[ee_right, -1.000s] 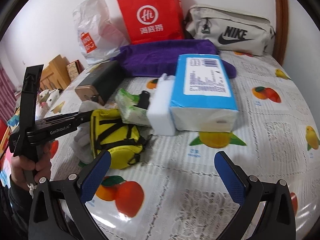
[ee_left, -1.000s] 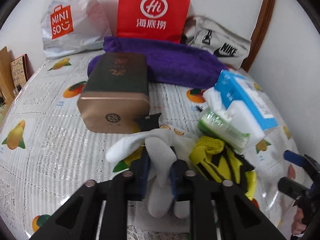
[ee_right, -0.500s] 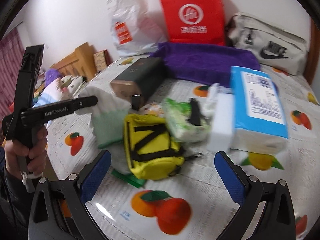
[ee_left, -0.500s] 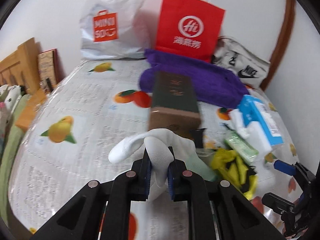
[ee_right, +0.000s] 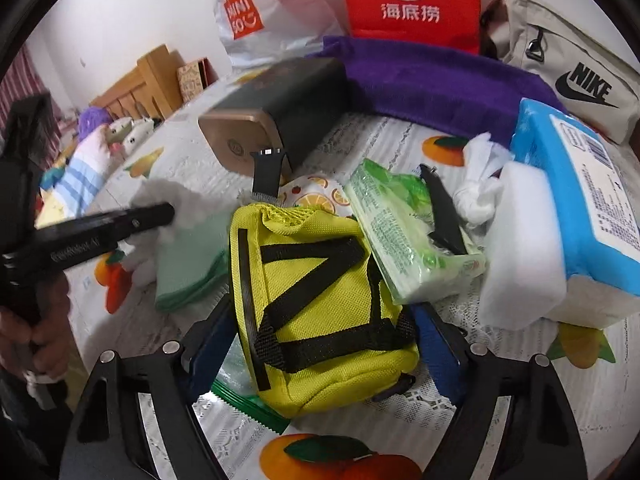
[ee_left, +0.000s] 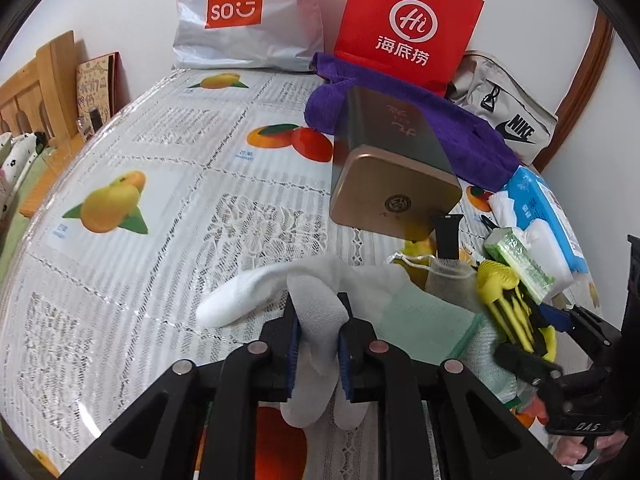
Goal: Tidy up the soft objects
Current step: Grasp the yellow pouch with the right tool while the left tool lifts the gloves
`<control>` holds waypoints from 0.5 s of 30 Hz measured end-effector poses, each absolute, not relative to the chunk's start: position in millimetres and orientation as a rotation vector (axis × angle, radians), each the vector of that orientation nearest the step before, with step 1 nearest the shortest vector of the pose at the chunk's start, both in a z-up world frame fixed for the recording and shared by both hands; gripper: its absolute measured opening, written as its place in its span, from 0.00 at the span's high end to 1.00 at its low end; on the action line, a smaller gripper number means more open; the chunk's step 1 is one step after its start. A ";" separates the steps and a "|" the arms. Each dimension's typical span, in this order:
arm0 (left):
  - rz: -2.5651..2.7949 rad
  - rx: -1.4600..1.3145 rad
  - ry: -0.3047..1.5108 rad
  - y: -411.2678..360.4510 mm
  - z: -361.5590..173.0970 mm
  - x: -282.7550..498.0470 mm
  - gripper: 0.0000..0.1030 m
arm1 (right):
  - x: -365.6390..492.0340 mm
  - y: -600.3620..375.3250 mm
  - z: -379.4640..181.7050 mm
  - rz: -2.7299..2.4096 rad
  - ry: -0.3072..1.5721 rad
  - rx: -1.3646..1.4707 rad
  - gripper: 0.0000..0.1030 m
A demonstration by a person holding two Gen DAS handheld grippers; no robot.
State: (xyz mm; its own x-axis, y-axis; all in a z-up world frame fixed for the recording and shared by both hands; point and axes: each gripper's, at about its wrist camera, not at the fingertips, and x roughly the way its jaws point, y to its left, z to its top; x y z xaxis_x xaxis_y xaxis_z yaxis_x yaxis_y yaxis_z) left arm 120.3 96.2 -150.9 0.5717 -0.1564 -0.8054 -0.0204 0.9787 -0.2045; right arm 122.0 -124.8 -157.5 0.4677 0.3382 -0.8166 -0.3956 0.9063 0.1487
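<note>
My left gripper pinches a white sock that trails onto the fruit-print tablecloth. Its jaws are opening slightly, but the pads still press the fabric. A pale green cloth lies against the sock on the right. My right gripper straddles a yellow pouch with black straps. Its jaws are closing, with a blue pad on each side of the pouch and a small gap showing on the left. The left wrist view shows the pouch with the right gripper at it.
A dark tin with a gold end lies behind the sock, then a purple towel, a red paper bag, a Miniso bag and a Nike bag. Green wipes, a white sponge and blue tissues crowd the pouch's right.
The left gripper has carried the sock leftwards, away from the pile, and lower. The right gripper has come forward over the yellow pouch, and its jaws have narrowed around it.
</note>
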 end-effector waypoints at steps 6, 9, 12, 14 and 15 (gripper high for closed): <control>-0.130 -0.251 0.941 98.2 -153.1 117.0 0.48 | 97.2 -129.0 -141.8 0.491 0.961 -0.104 0.20; -0.113 -0.237 0.935 92.9 -152.4 117.2 0.23 | 86.9 -136.2 -135.2 0.485 0.943 -0.091 0.20; -0.087 -0.184 0.936 83.9 -154.8 120.5 0.21 | 78.1 -148.4 -132.1 0.462 0.927 -0.088 0.20; -0.052 -0.137 0.930 75.9 -156.2 121.8 0.21 | 74.9 -158.4 -133.2 0.420 0.924 -0.104 0.20; -0.036 -0.118 0.926 72.9 -156.9 121.9 0.21 | 72.4 -166.2 -134.9 0.383 0.925 -0.115 0.20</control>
